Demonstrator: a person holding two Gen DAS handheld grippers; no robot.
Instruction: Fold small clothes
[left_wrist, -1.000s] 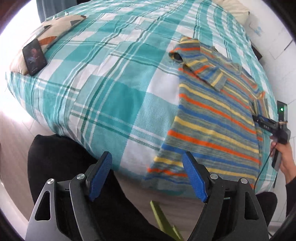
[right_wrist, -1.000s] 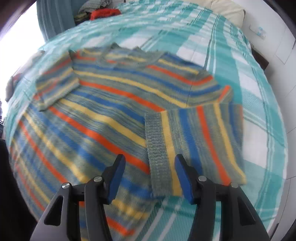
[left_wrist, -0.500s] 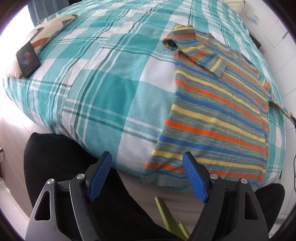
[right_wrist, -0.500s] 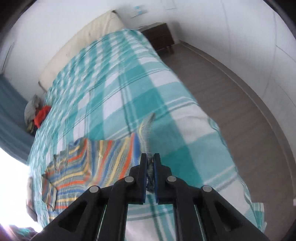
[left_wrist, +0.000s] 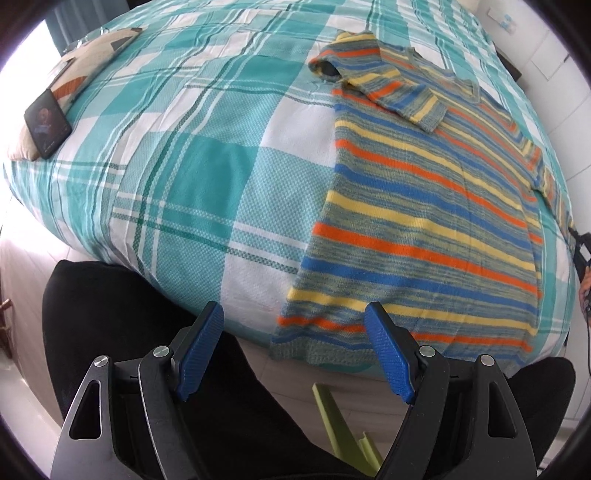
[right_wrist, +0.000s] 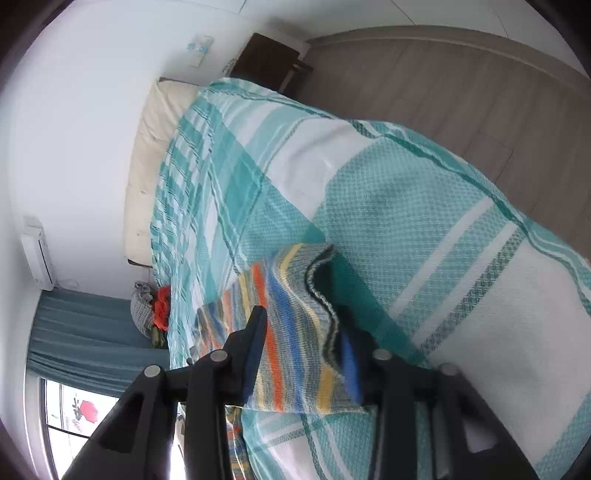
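Sweater (left_wrist: 424, 221) lies flat on the bed (left_wrist: 207, 173), right half, hem (left_wrist: 369, 332) at the near edge and collar toward the far end. Its long axis runs near edge to far end.

Left-hand sleeve (left_wrist: 388, 85) is already folded in across the chest. Right-hand sleeve (right_wrist: 291, 295) is pulled straight out toward the bed's right edge, not folded.

Right tool (right_wrist: 301, 347): in its own view the jaws stand apart with that sleeve's cuff lying flat between them. The cloth looks draped there, not pinched. Can't fully rule out pad contact on the cuff edge.

Left tool (left_wrist: 295, 354): jaws wide apart, nothing in them. It points steeply down over the near edge, with the hem's left corner showing between the fingers.

What matters for the next move: the loose sleeve sticks out sideways, square to the body's long axis, and sits right at the right tool. The left tool is well apart from it. My read: the right hand takes that sleeve and lays it inward across the chest to match the other, while the left is placed for the hem fold toward the collar.
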